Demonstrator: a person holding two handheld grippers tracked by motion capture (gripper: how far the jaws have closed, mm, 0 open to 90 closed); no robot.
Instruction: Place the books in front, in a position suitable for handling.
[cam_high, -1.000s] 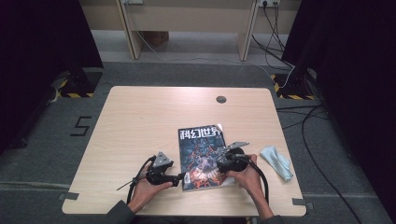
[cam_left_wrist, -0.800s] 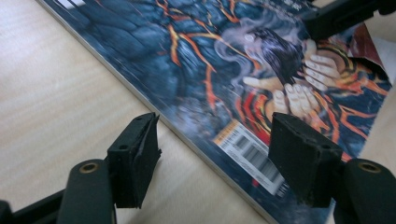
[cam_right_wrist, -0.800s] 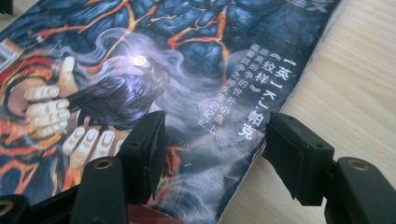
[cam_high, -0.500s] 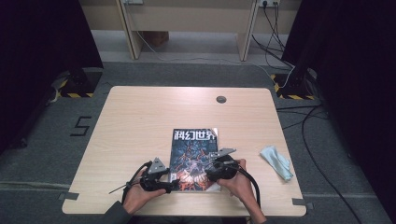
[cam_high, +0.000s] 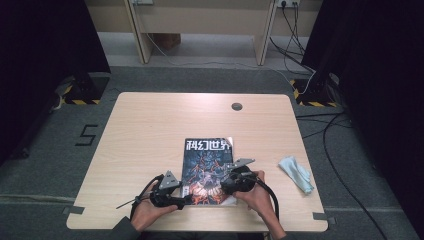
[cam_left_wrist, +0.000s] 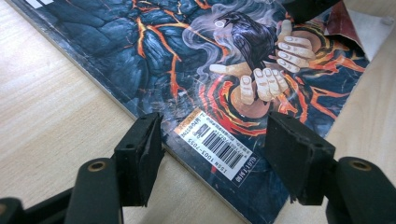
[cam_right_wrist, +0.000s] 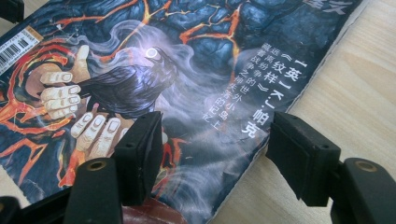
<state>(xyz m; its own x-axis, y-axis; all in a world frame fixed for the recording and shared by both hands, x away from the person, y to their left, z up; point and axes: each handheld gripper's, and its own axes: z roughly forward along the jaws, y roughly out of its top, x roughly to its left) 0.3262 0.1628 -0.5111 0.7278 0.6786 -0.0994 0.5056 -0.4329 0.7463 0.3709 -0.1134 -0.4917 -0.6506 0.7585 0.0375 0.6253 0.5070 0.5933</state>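
In the high view the near end of the magazine (cam_high: 207, 160) is covered by the left gripper (cam_high: 186, 199) and the right gripper (cam_high: 226, 183), so whether either pad touches the cover cannot be told there; the small print on the cover is too small to be read. In the left gripper view the magazine (cam_left_wrist: 196, 70) is cut off at the top and bottom edges; its near corner is hidden behind the right-hand jaw. In the right gripper view the magazine (cam_right_wrist: 187, 70) is cut off at the top, left and bottom edges; the barcode (cam_right_wrist: 16, 44) is cut by the left edge; a dark shape at the upper left corner cannot be identified.
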